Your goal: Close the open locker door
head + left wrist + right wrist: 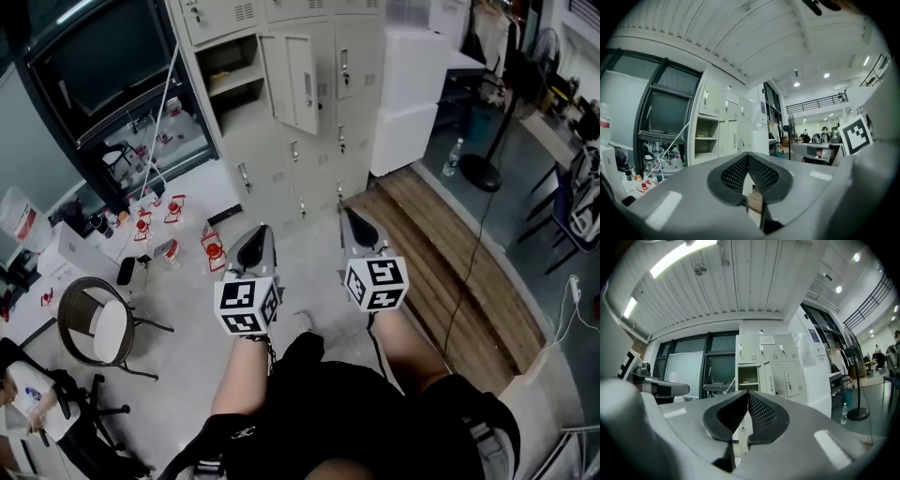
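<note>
Locker door [302,82] stands ajar beyond open floor [309,239], left claw [263,231] and right claw [350,214] both closed, empty.

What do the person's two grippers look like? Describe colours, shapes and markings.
The left gripper and right gripper are grey, tapering to fingers with black perforated lining. Each carries a white cube with black square markers. The person wears black.

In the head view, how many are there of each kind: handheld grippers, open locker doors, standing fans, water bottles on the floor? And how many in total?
Grippers: 2, the left gripper and the right gripper
Open locker door: 1
Standing fan: 1
Water bottle: 1
Total: 5
</note>
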Available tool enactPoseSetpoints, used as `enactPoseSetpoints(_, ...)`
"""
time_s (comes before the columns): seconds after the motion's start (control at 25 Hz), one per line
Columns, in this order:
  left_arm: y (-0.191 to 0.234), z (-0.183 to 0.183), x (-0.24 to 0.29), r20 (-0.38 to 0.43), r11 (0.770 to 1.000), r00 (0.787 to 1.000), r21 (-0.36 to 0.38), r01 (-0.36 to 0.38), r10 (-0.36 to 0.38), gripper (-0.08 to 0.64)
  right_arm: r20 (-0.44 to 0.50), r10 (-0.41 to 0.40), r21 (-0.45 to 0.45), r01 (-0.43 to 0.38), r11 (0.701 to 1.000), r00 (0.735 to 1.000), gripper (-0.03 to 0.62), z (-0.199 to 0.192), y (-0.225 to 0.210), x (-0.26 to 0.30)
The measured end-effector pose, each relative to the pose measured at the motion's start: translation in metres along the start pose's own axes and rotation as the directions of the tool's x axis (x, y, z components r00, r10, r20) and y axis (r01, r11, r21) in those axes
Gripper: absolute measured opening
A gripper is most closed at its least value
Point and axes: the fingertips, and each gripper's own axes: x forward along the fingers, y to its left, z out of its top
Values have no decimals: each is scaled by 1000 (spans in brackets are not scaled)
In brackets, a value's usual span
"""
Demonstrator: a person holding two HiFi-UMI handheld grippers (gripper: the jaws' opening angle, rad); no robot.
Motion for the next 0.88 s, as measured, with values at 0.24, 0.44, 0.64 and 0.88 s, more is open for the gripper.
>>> enactPoseSetpoints(0.24, 7, -2, 38, 3, 1000, 1000, 0, 17, -17, 0, 8, 10, -13, -9, 1000, 1000, 12, 2, -13, 31)
enactPoseSetpoints(0.44, 22, -3, 83, 2, 999, 999, 3, 32, -32, 0, 1, 10, -7, -10, 1000, 1000, 12, -5, -31, 71)
enactPoseSetpoints(0.64, 44, 0, 132, 0, 999, 999, 13, 40, -40, 0, 2, -3, 5, 3, 1000, 1000, 12, -5, -53, 121)
enactPoseSetpoints(0.88, 78, 7, 200, -4, 998, 998, 2, 61, -61, 0, 11, -13, -4, 13, 1000, 1000, 12, 5, -72, 191)
